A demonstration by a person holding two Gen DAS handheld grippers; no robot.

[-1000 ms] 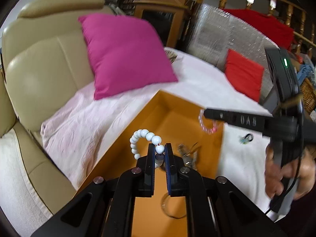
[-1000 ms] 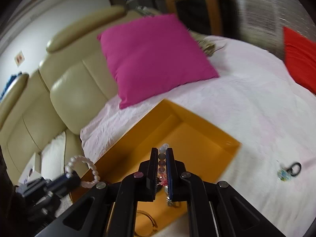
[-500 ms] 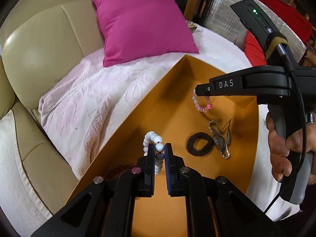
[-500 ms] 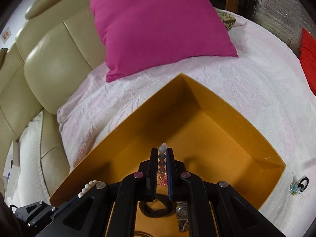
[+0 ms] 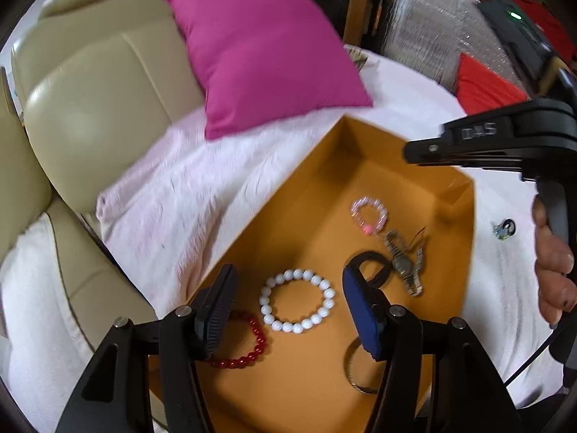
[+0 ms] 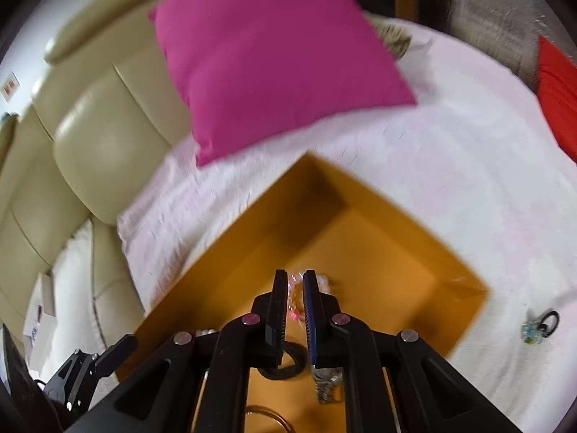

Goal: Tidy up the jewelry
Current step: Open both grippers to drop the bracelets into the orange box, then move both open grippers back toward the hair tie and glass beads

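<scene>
An orange box (image 5: 324, 166) sits on a white cloth. In it lie a white bead bracelet (image 5: 297, 300), a red bead bracelet (image 5: 249, 346), a pink bead bracelet (image 5: 368, 214), a watch (image 5: 404, 261), a black band (image 5: 375, 269) and a thin ring (image 5: 355, 375). My left gripper (image 5: 288, 310) is open above the white bracelet, holding nothing. My right gripper (image 6: 295, 299) is slightly open above the box (image 6: 378, 252), with the pink bracelet (image 6: 294, 281) lying below its fingers; from the side it shows in the left wrist view (image 5: 468, 144).
A magenta pillow (image 5: 263, 57) leans on a beige sofa (image 5: 83, 108) behind the box. A small charm with a black ring (image 6: 537, 326) lies on the white cloth (image 6: 468, 166) right of the box. A red cushion (image 5: 487, 90) is at far right.
My left gripper opened and the white bracelet dropped into the box. My right gripper opened a little and the pink bracelet now lies on the box floor. Both grippers rose slightly.
</scene>
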